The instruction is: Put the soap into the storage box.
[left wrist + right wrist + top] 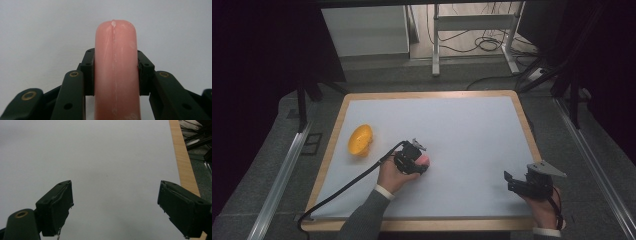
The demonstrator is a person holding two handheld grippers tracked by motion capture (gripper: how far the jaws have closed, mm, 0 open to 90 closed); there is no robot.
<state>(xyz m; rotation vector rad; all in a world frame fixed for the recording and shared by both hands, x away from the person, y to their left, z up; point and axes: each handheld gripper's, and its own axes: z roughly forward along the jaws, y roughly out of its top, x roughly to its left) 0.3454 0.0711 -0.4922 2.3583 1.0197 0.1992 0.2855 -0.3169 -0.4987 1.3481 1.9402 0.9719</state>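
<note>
A pink, sausage-shaped object [115,67] stands between the black jaws of my left gripper [115,72], whose pads press on both of its sides. In the high view the left gripper [416,162] is near the middle of the white table top, with the pink object [425,160] showing at its tip. My right gripper [115,207] hovers over bare white surface with its jaws wide apart and nothing between them. In the high view it [517,181] is at the table's front right. An orange bowl [360,140] lies on the left side of the table.
The white table top [462,135] has a wooden rim [180,157]. A black cable [342,190] trails from the left gripper to the front left corner. Beyond the table are desk legs [435,45] and floor cables [484,42].
</note>
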